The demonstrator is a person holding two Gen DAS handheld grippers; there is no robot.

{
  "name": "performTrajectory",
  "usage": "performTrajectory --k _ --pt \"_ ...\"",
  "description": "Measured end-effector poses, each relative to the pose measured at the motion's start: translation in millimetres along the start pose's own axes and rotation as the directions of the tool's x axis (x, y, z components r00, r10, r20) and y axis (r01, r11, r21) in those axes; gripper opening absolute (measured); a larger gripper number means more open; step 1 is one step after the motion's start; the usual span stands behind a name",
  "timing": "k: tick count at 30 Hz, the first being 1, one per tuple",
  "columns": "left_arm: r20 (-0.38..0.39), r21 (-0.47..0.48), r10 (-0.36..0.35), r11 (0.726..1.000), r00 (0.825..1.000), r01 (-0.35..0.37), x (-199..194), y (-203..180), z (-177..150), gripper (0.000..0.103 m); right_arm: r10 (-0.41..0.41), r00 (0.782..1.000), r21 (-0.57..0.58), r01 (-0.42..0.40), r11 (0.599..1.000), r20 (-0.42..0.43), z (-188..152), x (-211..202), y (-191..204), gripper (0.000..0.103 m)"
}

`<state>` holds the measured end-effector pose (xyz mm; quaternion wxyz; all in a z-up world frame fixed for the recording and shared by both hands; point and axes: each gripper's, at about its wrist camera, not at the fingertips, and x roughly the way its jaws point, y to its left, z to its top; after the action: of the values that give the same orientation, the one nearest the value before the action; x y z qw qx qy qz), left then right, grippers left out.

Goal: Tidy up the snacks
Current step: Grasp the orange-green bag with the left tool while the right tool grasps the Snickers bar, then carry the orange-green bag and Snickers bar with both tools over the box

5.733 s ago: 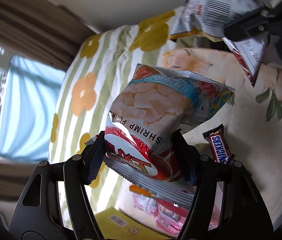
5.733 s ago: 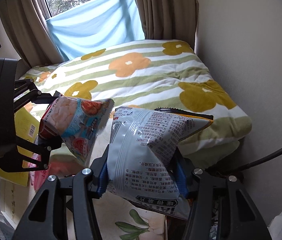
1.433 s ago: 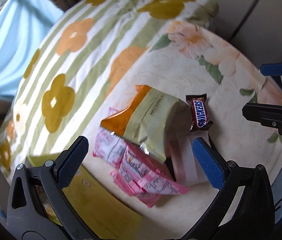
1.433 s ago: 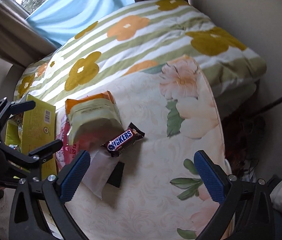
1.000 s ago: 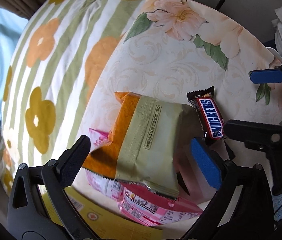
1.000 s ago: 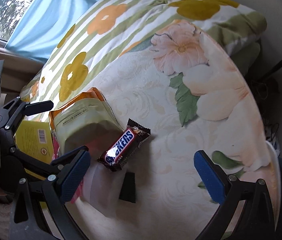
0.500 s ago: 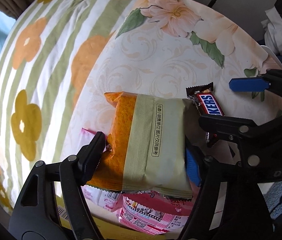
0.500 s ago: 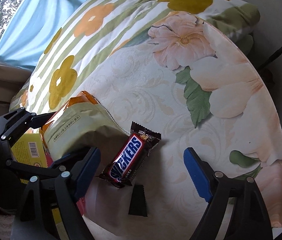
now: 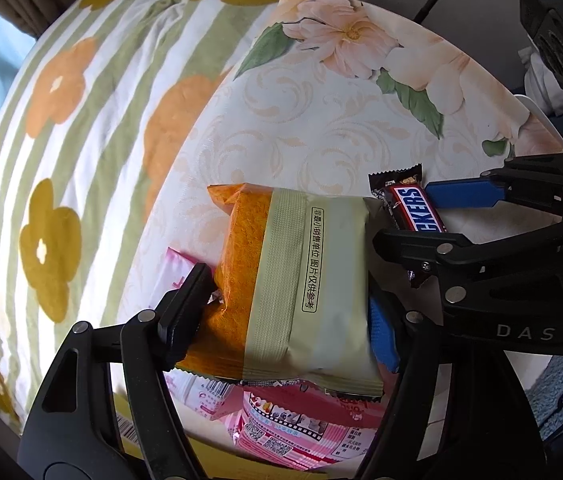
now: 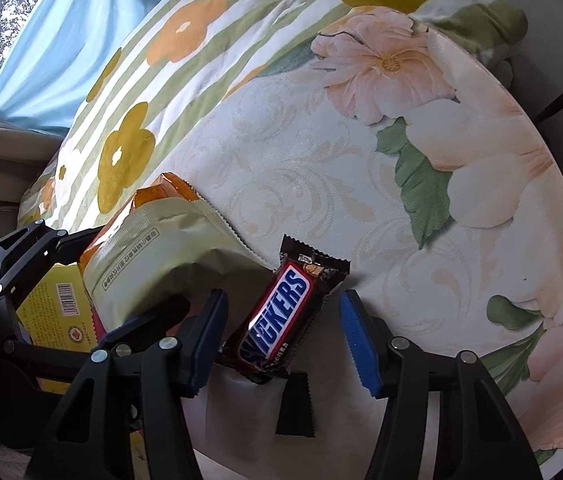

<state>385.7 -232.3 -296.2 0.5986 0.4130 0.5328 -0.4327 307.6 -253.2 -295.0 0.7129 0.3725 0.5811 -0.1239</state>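
Right wrist: "SNICKERS" bar (image 10: 281,316) between jaws.

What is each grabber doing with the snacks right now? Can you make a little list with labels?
left gripper: shut on the orange and green snack bag
right gripper: open, fingers either side of the Snickers bar, not squeezing it
under the bag: pink snack packets
surface: floral tablecloth
beside the table: striped flower quilt
also there: yellow box
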Motion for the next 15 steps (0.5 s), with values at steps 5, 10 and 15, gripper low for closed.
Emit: performTrajectory --k 5,10,15 --pt "0.003 -0.003 0.016 1.0 1.0 -0.016 -2.5 0.5 -1.0 0.068 0.012 1.0 -0.003 -0.012 1.0 0.003 -0.9 1.7 0.9 0.037" --pt "0.005 -0.015 0.018 1.0 1.0 -0.018 -5.7 0.7 -1.4 0.068 0.029 1.0 -0.006 -0.029 1.0 0.011 -3.1 0.2 -0.8 0.035" --pt "0.017 -0.03 0.02 0.999 1.0 -0.02 -14.3 -1.6 -0.2 0.068 0.051 0.998 -0.009 -0.051 0.999 0.031 -5.5 -10.4 -5.0 0.035"
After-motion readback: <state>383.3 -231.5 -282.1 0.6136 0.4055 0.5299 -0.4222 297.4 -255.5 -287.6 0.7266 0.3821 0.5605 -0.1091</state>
